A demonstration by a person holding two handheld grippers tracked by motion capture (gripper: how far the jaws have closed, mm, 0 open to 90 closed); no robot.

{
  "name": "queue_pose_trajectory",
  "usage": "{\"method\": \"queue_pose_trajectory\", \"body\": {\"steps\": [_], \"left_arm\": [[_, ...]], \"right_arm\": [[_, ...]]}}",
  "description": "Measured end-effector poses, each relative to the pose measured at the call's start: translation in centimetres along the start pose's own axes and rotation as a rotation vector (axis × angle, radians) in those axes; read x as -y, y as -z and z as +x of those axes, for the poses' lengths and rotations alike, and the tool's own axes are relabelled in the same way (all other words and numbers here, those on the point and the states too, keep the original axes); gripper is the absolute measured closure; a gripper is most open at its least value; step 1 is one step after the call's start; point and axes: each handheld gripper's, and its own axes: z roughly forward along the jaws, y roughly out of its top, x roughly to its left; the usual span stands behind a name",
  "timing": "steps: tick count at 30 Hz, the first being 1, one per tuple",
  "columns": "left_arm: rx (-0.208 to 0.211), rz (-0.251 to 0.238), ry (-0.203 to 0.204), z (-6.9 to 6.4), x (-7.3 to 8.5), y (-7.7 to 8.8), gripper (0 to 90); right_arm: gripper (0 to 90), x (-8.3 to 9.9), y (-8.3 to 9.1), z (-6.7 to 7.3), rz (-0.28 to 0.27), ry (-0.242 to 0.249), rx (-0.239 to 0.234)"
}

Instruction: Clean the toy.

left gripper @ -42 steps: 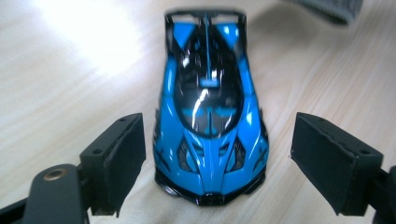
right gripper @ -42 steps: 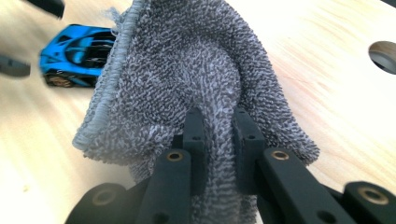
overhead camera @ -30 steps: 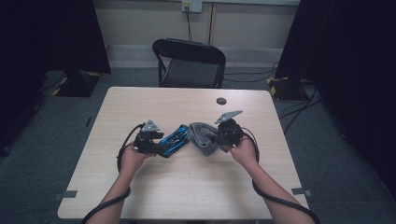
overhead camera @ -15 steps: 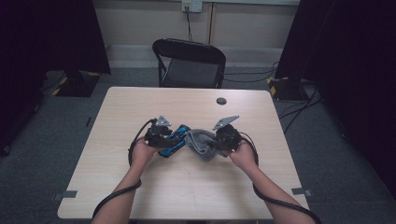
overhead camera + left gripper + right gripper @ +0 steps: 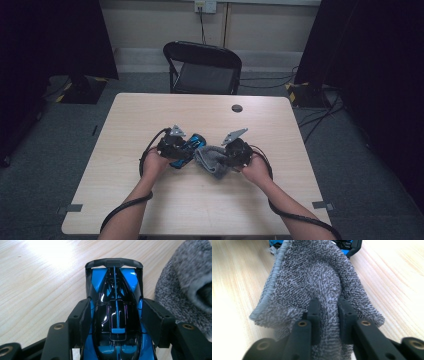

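Note:
A blue and black toy car [image 5: 116,322] sits on the wooden table [image 5: 150,115] between the jaws of my left gripper [image 5: 115,307]. Both pads lie against its sides, and the jaws have just been opening slightly. In the high view the car [image 5: 194,144] points toward a grey terry cloth [image 5: 209,157]. My right gripper [image 5: 329,305] pinches a fold of this cloth [image 5: 312,272]. Its jaws have just been opening a little with the fold still between them. The cloth's far end drapes against the car's tip [image 5: 347,245].
A small black round disc [image 5: 237,108] lies near the table's far edge. A black folding chair [image 5: 205,67] stands behind the table. Black cables trail from both grippers over the near edge. Dark curtains flank the room.
Both hands have drawn inward toward the table's middle and sunk a little. The cloth now rests against the car's end.

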Motion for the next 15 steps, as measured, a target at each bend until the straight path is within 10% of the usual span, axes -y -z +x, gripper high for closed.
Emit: {"method": "queue_pose_trajectory", "body": {"steps": [15], "left_arm": [[-0.012, -0.002, -0.002, -0.1, 0.0, 0.0, 42.0]], "right_arm": [[49.3, -0.2, 1.8, -0.5, -0.072, -0.166, 0.069]]}}
